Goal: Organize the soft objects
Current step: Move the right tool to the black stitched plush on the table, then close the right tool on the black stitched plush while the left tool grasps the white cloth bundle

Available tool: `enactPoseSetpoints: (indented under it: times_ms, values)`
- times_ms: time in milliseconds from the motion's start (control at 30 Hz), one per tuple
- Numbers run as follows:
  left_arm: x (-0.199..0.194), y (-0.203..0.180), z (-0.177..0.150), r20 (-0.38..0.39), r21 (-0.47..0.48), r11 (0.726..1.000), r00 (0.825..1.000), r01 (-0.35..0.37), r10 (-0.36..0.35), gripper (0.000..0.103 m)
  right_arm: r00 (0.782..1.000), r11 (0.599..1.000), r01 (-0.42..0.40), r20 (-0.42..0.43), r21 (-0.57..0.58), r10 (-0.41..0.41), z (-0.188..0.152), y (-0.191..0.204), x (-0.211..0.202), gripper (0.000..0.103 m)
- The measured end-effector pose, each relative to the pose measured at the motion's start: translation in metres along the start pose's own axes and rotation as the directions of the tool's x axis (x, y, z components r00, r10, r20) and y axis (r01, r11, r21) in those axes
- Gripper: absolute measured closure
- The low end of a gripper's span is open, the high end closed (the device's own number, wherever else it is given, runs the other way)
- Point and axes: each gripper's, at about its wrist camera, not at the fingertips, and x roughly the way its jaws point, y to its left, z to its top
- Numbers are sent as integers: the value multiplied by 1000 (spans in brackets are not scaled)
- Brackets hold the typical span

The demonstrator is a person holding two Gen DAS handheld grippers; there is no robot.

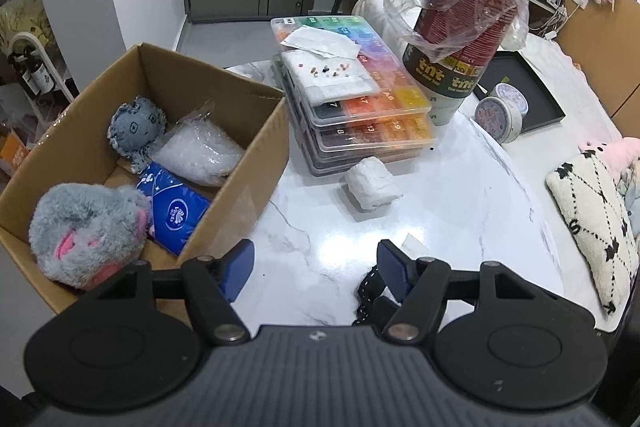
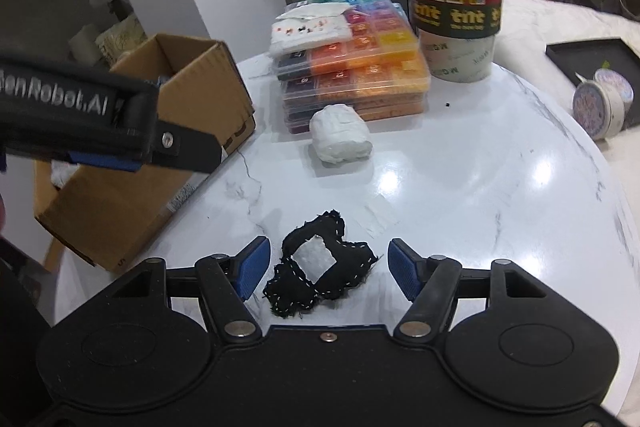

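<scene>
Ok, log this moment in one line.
right tongs: open around black fabric piece | left tongs: open, empty | cardboard box: part filled

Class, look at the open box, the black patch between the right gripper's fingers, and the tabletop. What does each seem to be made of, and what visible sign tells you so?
Box: corrugated cardboard, matte brown, with a fluted cut edge.
Black patch: probably cloth or felt, matte, with frayed edges and white running stitches.
Tabletop: marble or a marble-look surface, glossy white with grey veins and lamp glare; which one cannot be told.

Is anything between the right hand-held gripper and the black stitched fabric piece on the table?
Nothing visible. The black fabric piece lies flat on the white table between the open fingers of the right hand-held gripper, pads clear of it on both sides.
</scene>
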Motion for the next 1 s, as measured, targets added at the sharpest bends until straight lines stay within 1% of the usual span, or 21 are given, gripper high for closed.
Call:
enactPoseSetpoints:
  times_ms: [33,67,167,233,367,467,633,900,1000]
  values:
    - [1,0,0,-1,-3,1000,1000,5,-5,36,1000,1000,19,-24,-9,-19,-1,1,4,43]
    - [2,1,1,-3,-7,1000,1000,11,-11,36,998,999,33,-54,-11,-34,-2,0,9,57]
    - [7,2,3,-7,-14,1000,1000,21,-21,37,998,1000,3,-63,12,-2,-3,-3,8,72]
    - [11,0,5,-10,-13,1000,1000,21,-21,38,998,1000,8,-68,15,-7,-4,-5,6,74]
    - [24,-7,7,-21,-16,999,999,28,-28,40,996,998,20,-85,60,-15,-3,-13,1,77]
    - [34,-14,9,-19,-18,999,999,37,-38,40,995,995,46,-89,94,-38,-3,-21,-2,77]
    - [49,-26,13,-9,-21,999,999,31,-31,40,993,985,89,-93,148,-75,-3,-39,-5,77]
    - [70,-39,27,18,-30,999,1000,13,-13,37,990,974,118,-102,194,-99,-2,-54,-5,77]
    - [80,-41,33,15,-33,999,1000,7,-7,36,989,971,129,-103,201,-110,-3,-58,-6,77]
